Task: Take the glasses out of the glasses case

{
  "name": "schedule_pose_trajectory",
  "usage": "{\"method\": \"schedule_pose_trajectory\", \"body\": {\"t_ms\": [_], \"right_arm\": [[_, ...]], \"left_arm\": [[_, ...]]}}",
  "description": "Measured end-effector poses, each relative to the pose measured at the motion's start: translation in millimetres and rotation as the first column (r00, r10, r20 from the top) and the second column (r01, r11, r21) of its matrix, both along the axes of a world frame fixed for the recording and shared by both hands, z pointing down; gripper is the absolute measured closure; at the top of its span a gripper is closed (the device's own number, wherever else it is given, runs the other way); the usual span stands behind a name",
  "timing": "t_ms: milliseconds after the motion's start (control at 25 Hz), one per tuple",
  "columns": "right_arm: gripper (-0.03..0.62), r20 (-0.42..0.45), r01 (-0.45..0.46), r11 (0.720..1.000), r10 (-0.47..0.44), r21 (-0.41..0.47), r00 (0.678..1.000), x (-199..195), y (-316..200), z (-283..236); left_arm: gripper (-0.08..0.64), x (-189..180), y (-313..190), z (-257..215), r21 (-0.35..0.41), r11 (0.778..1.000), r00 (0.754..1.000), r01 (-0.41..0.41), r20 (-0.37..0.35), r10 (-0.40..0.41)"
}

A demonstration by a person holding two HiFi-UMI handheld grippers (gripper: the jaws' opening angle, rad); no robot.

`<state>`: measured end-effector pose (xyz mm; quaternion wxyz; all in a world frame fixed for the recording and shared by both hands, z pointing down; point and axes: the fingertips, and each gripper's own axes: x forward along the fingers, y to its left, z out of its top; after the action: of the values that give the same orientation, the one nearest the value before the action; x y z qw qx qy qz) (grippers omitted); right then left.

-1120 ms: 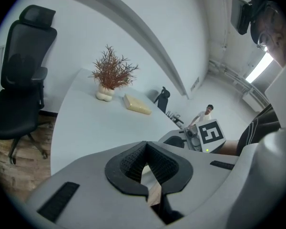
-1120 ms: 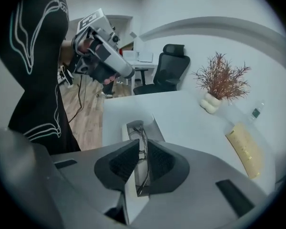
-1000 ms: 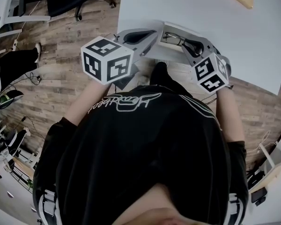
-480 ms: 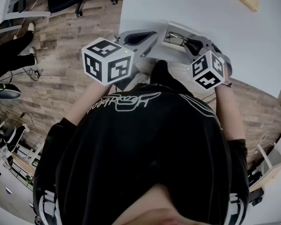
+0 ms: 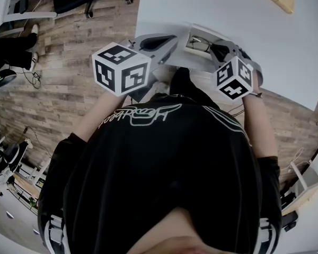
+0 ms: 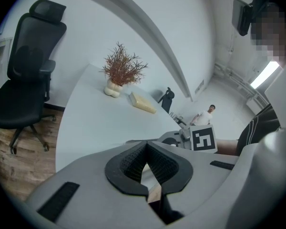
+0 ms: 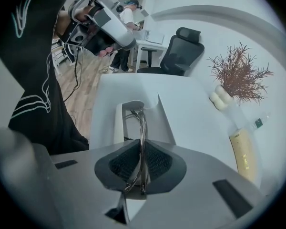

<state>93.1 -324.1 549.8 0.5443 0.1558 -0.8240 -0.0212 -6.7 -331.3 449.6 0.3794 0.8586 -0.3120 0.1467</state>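
The white glasses case (image 7: 118,123) lies open at the near edge of the white table (image 5: 265,30). My right gripper (image 7: 142,144) is shut on the thin metal-framed glasses (image 7: 142,125); their far end still reaches over the case. In the head view the right gripper (image 5: 217,51) sits over the case (image 5: 197,61), with the glasses (image 5: 199,44) just left of its jaws. My left gripper (image 5: 172,38) hovers beside the case's left edge. Its jaws (image 6: 145,147) are shut, and I see nothing between them.
A dried plant in a pale vase (image 6: 120,73) and a yellowish block (image 6: 143,103) stand farther out on the table. A black office chair (image 6: 28,80) is on the wooden floor to the left. A person (image 7: 126,13) stands at a desk in the background.
My right gripper has shifted slightly up and left with the glasses in its jaws. The left gripper has hardly moved.
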Motion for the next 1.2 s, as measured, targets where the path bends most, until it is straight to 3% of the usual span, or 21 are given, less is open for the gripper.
{"method": "schedule_pose_trajectory", "body": {"t_ms": [1200], "right_arm": [[0.574, -0.079, -0.007, 0.994, 0.016, 0.108, 0.997, 1, -8, -5]], "left_arm": [[0.554, -16, 13, -2, 0.012, 1.000, 1.000, 0.017, 0.012, -0.017]]}}
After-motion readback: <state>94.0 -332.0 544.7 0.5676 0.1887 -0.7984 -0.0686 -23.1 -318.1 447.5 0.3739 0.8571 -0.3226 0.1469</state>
